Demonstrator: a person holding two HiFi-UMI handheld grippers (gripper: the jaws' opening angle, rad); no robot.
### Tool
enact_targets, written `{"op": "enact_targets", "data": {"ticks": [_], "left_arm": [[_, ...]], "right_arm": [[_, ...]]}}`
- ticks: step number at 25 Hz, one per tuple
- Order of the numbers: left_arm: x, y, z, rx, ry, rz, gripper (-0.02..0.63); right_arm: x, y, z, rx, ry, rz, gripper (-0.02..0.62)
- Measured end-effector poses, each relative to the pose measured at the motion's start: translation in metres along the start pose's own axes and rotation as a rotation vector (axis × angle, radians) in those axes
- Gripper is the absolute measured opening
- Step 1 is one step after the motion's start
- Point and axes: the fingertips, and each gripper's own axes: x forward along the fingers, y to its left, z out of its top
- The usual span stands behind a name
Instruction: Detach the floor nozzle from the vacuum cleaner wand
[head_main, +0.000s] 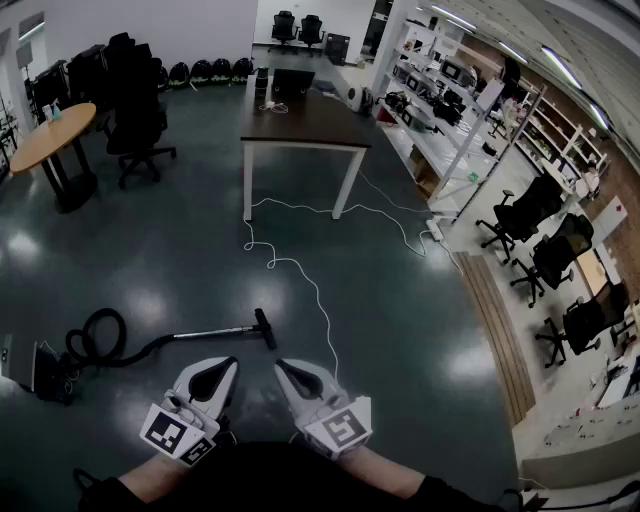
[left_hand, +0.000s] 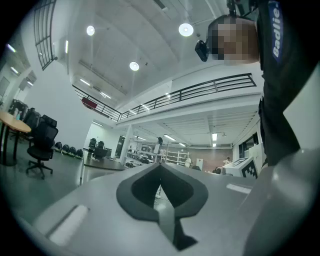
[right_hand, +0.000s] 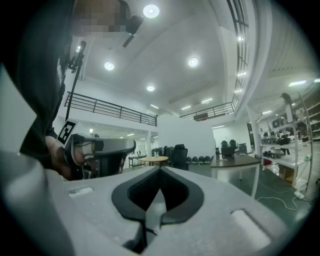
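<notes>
Two claws, left gripper (head_main: 226, 366) and right gripper (head_main: 284, 368), are squeezed shut (side by side). One wand (head_main: 205, 334) lies left-right, floor nozzle (head_main: 264, 328) at right.

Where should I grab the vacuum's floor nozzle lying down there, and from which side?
Probably the middle of the floor nozzle, coming down from above with the jaws across its narrow width. It lies flat as a thin bar crossing the end of the wand, which runs off to the left in the head view.
</notes>
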Motion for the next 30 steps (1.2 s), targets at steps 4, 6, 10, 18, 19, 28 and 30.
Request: {"op": "enact_targets", "data": {"ticks": [4,6,10,18,19,28,30], "left_arm": [[0.001,-0.002,0.000,0.001,0.004,-0.003,0.002],[0.002,-0.003,0.000,0.001,0.006,-0.002,0.002],[0.004,-0.004,-0.003,0.000,0.012,0.001,0.002],[0.010,0.000,-0.017,0.053,0.056,0.051,0.002],[0.011,0.001,-0.019,0.068,0.062,0.063,0.002],[0.029,0.021,-0.034,0.173,0.095,0.199,0.002],[0.029,0.037,-0.040,0.176,0.104,0.229,0.002]], "right_arm": [[0.001,0.004,0.011,0.014,-0.027,0.018,0.000],[0.001,0.003,0.011,0.010,-0.022,0.015,0.000],[-0.002,0.001,0.008,0.015,-0.017,0.022,0.000],[-0.006,-0.001,0.014,0.009,-0.039,0.084,0.012],[-0.008,-0.003,0.012,0.013,-0.036,0.092,0.025],[-0.014,-0.044,-0.021,0.027,0.011,0.144,0.025],[-0.008,-0.052,-0.029,0.024,0.037,0.140,0.025]]}}
